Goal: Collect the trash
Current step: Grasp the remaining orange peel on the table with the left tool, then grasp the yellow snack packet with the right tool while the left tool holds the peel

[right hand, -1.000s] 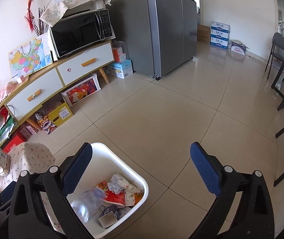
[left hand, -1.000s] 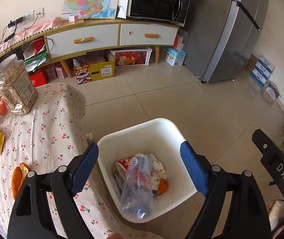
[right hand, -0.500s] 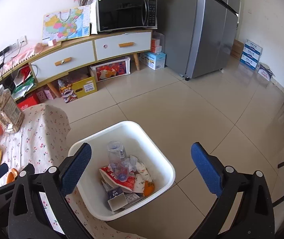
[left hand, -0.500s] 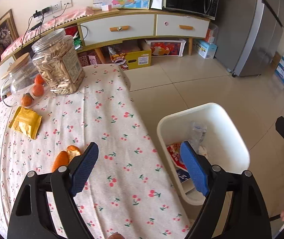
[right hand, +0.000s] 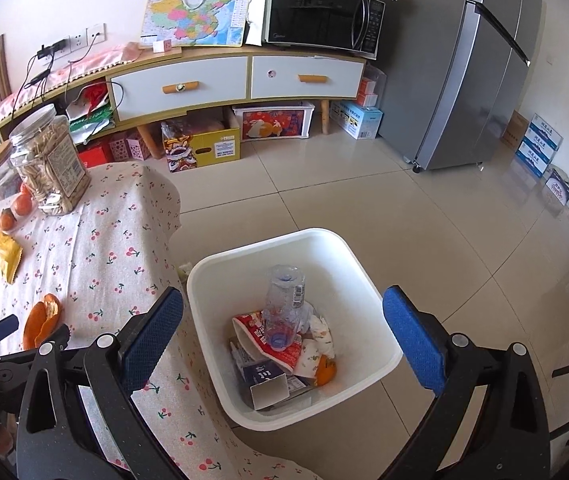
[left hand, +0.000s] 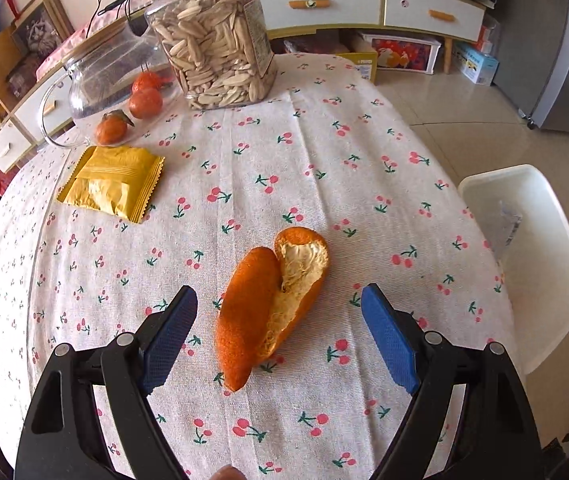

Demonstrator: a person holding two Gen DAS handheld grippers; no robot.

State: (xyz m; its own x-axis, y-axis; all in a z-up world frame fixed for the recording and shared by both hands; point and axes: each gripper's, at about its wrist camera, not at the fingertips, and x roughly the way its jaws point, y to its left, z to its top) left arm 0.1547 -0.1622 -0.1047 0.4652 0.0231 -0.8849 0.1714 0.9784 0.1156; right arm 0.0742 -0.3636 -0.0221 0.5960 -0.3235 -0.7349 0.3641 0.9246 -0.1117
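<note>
- Left wrist view: a second ago the left gripper [left hand: 280, 344] hung over the white bin [left hand: 540, 264]; now it has swung across and down over the bench [left hand: 324, 152], and the bin shows only at the right edge of the view, beside the bench's right edge.
- The left gripper's blue pads [left hand: 170, 334] stand wide apart, released, with nothing pressed between them.
- The orange peel [left hand: 268, 304] lies on the cherry-print cloth near the bench's near edge, between the two pads yet touching neither.
- The peel's long axis runs from the near edge away and slightly rightward; its pointed tip faces the camera, its broad end points toward the bench's far side.
- It is two curled lobes joined along a seam: the left lobe shows bright pebbled orange skin, the right lobe shows pale stringy pith inside an orange rim.
- Toward the far left corner lie a yellow packet [left hand: 112, 184], whole small oranges [left hand: 146, 102] and a clear seed jar [left hand: 216, 40].
- Right wrist view: the right gripper [right hand: 284, 332] has rolled upright compared with a second ago and hovers above the bin [right hand: 360, 268], its jaws spread and empty.
- In the bin lie a clear plastic bottle [right hand: 284, 300], wrappers and a scrap of peel.
- The peel [right hand: 42, 320] shows at the left, on the bench close to its near edge, well apart from the bin.
</note>
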